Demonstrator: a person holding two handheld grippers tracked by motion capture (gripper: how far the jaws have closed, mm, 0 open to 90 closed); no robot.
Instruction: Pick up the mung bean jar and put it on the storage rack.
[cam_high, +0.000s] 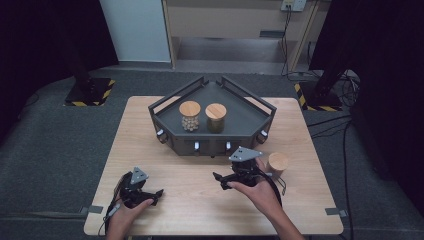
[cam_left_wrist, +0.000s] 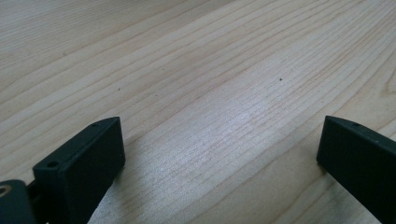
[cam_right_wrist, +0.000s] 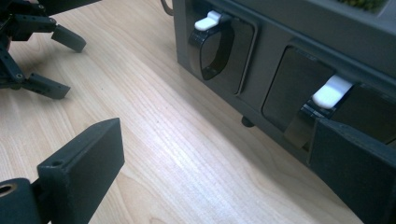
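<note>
Grippers lie low over the pale wooden table (cam_high: 200, 200) in the high view: the left gripper (cam_high: 159, 192) sits near the front left corner in the person's left hand (cam_high: 125, 212), and the right gripper (cam_high: 218, 181) sits further right in the right hand (cam_high: 260, 192), its jaws pointing left and spread with nothing between them. Just beside that hand, to its right, stands a small jar with a round wooden lid (cam_high: 278, 163), upright on the table. Behind both hands rests a dark grey angular metal tray (cam_high: 250, 120) holding two more wooden-lidded jars, one filled with pale round pieces (cam_high: 190, 116) and one with dark contents (cam_high: 216, 117), standing side by side. Left gripper view shows its two black jaws wide apart, close over bare wood grain, gripping nothing. Right gripper view shows its own black jaws equally wide apart and empty, with the tray's front wall (cam_right_wrist: 280, 51) close ahead, two white-tipped latches (cam_right_wrist: 208, 21) on it, and the left gripper (cam_right_wrist: 65, 63) far off at the upper left.
</note>
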